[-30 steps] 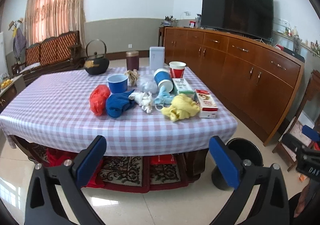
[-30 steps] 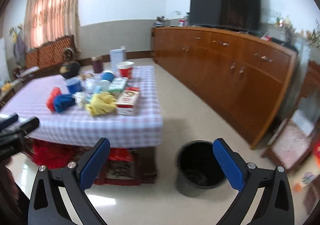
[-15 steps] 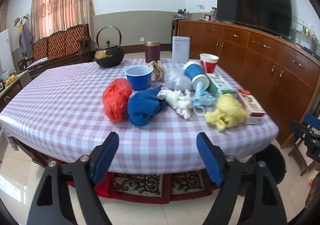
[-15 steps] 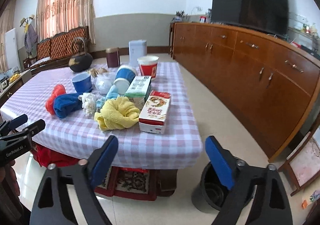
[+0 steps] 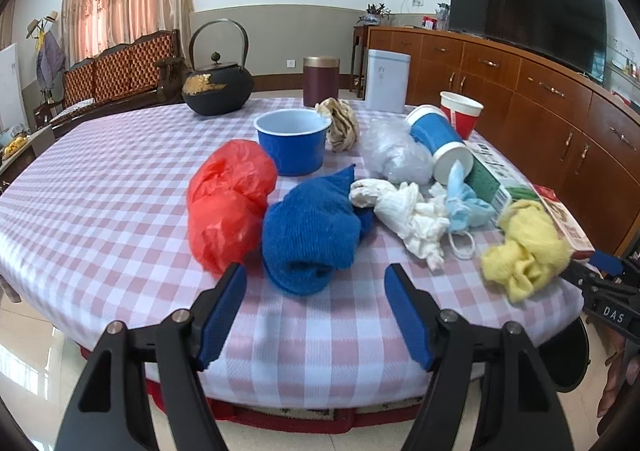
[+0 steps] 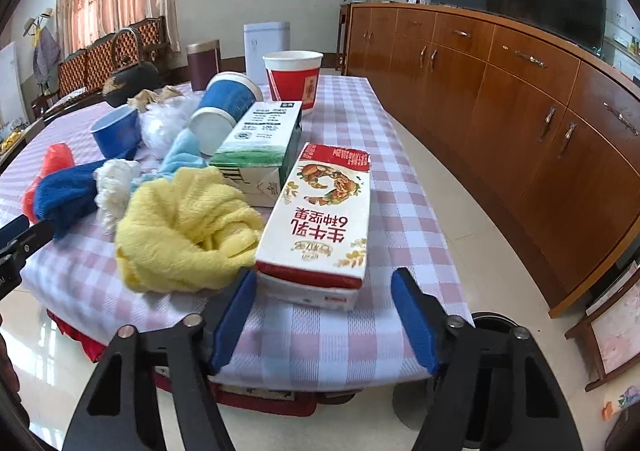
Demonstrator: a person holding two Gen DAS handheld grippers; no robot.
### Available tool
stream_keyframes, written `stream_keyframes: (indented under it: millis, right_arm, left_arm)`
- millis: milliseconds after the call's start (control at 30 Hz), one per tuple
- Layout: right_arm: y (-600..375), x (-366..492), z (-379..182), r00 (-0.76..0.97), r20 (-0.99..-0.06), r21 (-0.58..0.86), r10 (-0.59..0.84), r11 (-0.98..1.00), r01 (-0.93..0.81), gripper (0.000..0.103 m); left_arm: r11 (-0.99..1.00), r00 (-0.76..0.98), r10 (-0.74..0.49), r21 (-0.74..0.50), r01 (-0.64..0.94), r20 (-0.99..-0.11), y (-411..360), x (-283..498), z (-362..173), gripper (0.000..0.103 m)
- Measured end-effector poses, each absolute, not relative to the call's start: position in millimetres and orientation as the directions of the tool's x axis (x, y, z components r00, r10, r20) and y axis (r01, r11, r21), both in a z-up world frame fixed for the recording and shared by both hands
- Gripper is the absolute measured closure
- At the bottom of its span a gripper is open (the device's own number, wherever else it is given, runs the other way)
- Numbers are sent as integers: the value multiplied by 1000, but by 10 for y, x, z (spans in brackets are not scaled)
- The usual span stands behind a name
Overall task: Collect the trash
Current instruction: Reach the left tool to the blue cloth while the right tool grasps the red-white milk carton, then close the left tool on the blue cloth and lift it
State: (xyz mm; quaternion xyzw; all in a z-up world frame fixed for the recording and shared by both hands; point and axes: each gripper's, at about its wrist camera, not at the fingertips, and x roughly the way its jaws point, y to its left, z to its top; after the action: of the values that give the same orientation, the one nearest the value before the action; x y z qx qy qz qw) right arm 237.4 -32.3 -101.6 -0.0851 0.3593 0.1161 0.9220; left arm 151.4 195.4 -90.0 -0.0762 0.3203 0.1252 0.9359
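Note:
Trash lies on the checked table (image 5: 100,211): a red plastic bag (image 5: 228,199), a blue cloth (image 5: 312,235), white crumpled paper (image 5: 408,211), a light blue mask (image 5: 464,203), a yellow cloth (image 5: 524,251), a fallen blue cup (image 5: 440,139). My left gripper (image 5: 316,311) is open, just short of the blue cloth. My right gripper (image 6: 324,315) is open, its jaws either side of the near end of a red-and-white milk carton (image 6: 324,219), beside the yellow cloth (image 6: 184,231) and a green carton (image 6: 260,143).
A blue bowl (image 5: 292,139), red paper cup (image 6: 294,79), iron teapot (image 5: 218,87), maroon canister (image 5: 320,81) and white tin (image 5: 386,79) stand on the table. A black bin (image 6: 492,325) sits on the floor by the table's right corner. A wooden sideboard (image 6: 520,99) runs along the right.
Both grippers have moved forward to the table; the left now reaches the blue cloth and the right reaches the milk carton. Both stay open.

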Motion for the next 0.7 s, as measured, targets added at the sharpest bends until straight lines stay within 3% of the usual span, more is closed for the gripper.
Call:
stream_keyframes:
  millis: [267,433,600,700]
  right_arm:
    - [-489,2394,-1008,734,-668,-71,126,970,-231,39]
    - [-449,2500,-1005,723,-672,-59,162,961,-270,39]
    - [-368,2664,-1058,712,-683,-66,159,958,-278,40]
    - [-381,2721,-1080,706,-687,-52,172,958,-284,48]
  left_arm:
    - [972,811,70,-142,-186,-581,1826,1551,-889,35]
    - [965,803,162,-78,-251,-573,1846,1575,-853,35]
    - [963,769,175,-56,-263,-614,1938,1826,-910,35]
    - [964,762,173,-52,-262,-624,1991,1932,-933,40]
